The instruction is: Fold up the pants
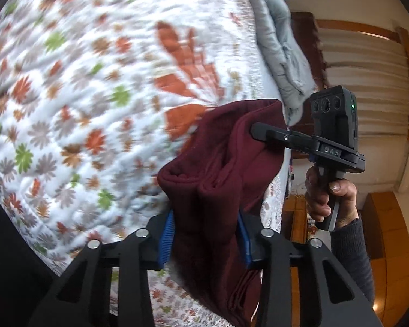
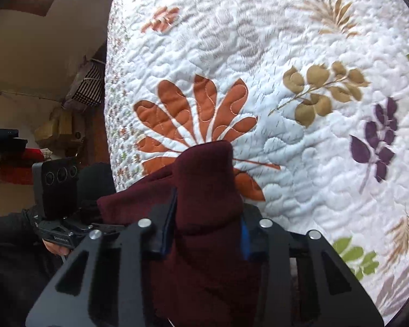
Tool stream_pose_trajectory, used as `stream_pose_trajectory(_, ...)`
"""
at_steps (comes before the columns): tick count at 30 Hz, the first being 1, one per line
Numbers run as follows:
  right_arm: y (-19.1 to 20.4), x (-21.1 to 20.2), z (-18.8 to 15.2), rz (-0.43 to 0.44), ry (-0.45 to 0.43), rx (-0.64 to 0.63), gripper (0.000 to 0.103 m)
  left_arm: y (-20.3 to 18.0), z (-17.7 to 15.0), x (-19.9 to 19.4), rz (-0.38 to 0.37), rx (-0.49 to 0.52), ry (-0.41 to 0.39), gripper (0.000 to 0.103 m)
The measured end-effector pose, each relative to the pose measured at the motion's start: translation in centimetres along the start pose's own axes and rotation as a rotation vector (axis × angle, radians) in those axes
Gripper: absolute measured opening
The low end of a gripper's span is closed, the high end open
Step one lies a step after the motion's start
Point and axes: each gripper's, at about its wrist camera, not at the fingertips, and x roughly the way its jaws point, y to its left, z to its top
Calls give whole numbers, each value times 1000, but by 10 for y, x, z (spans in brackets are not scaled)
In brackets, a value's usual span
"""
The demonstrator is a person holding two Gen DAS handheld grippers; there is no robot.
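Note:
The maroon pants (image 1: pixel 218 179) hang bunched above the quilted bed. My left gripper (image 1: pixel 205 234) is shut on a thick fold of them between its blue pads. The right gripper (image 1: pixel 261 132) shows in the left wrist view at the right, its fingers clamped on the far edge of the same cloth. In the right wrist view the right gripper (image 2: pixel 207 231) is shut on a maroon fold (image 2: pixel 204 185) that stands up between its fingers. The left gripper's body (image 2: pixel 57 190) shows at the left, its fingertips hidden behind the cloth.
A white quilt with orange, green and purple leaf prints (image 1: pixel 81 95) covers the bed (image 2: pixel 300 95). A grey folded blanket (image 1: pixel 280 43) lies at the bed's far edge. Wooden furniture and a curtain (image 1: pixel 368 81) stand to the right. Shelves with clutter (image 2: pixel 27 150) are at the left.

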Motion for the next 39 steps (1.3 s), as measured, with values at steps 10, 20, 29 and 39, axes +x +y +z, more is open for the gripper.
stream_pose_trajectory(10, 40, -86, -50, -120, -156, -11, 27, -95, -20, -26, -62, 254, 4, 33)
stream_pose_trajectory(20, 72, -181, -144, -238, -304, 18, 22, -190, -75, -39, -111, 498, 38, 33)
stream_pose_trajectory(29, 81, -226, -238, -321, -389, 70, 18, -247, -131, -29, -151, 648, 96, 33)
stream_pose_trajectory(39, 73, -253, -334, -378, -462, 146, 14, -294, -195, -7, -176, 783, 180, 33)
